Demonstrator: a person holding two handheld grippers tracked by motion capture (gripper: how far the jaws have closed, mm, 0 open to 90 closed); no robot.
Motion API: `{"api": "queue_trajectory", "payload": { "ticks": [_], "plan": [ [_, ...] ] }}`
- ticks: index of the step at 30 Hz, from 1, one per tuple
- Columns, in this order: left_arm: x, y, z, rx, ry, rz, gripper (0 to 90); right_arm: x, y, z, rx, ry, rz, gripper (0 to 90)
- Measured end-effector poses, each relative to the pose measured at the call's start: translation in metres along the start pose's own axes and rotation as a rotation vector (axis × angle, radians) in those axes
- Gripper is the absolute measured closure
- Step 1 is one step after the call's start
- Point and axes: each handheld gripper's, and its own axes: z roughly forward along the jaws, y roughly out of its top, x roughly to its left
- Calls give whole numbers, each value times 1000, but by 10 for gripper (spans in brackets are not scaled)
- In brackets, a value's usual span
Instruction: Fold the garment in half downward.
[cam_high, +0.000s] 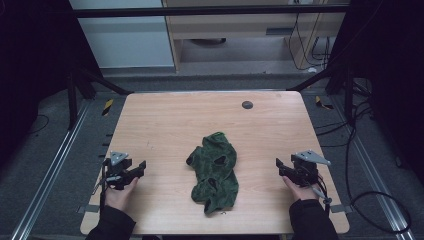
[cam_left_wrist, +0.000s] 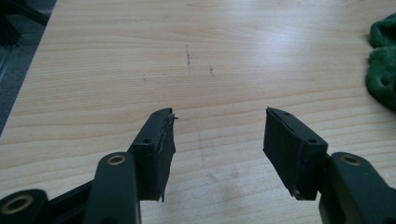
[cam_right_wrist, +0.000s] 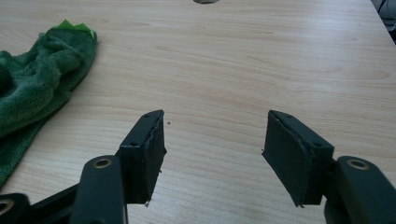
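The wooden worktop (cam_high: 165, 120) carries one thing of note: a crumpled green towel (cam_high: 214, 172), lying near the middle and somewhat toward the person's edge. A small dark round disc (cam_high: 247, 104) sits far off near the back edge, well apart from everything else.

The towel's long axis runs roughly front to back, from its upper end near the worktop's centre down to a lower end close to the near edge, leaning slightly. It is bunched, with folds and dark hollows, not spread flat.

The left tongs (cam_high: 141, 167) rest near the left side of the worktop, pointing inward toward the towel; the right tongs (cam_high: 279, 165) mirror them on the right side. The towel lies between the two, apart from both, and about evenly placed, so neither hand looks clearly nearer. Each would reach a long side edge of the cloth by moving straight inward.

In the left gripper view the left tongs (cam_left_wrist: 219, 135) stand wide apart with bare wood between them, the towel (cam_left_wrist: 383, 65) off at the right margin. In the right gripper view the right tongs (cam_right_wrist: 215, 135) are likewise spread and empty, the towel (cam_right_wrist: 37, 79) at the left, its nearest fold closer in frame.
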Motion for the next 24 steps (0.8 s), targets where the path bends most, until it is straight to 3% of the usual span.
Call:
{"api": "queue_trajectory", "payload": {
  "ticks": [7, 14, 16, 19, 24],
  "plan": [
    [-17, 2, -3, -14, -72, 72, 453, 3, 1, 0, 3, 49, -11, 324],
    [-31, 15, -4, -57, -116, 152, 416, 11, 13, 1, 17, 106, -30, 361],
    [-32, 17, -4, -62, -117, 158, 412, 13, 16, 1, 15, 105, -37, 361],
    [-38, 30, -3, -116, -135, 177, 407, 18, 29, 2, 9, 110, -61, 361],
    [-46, 42, 3, -108, -150, 191, 405, 24, 37, 6, 17, 130, -49, 344]
  ]
}}
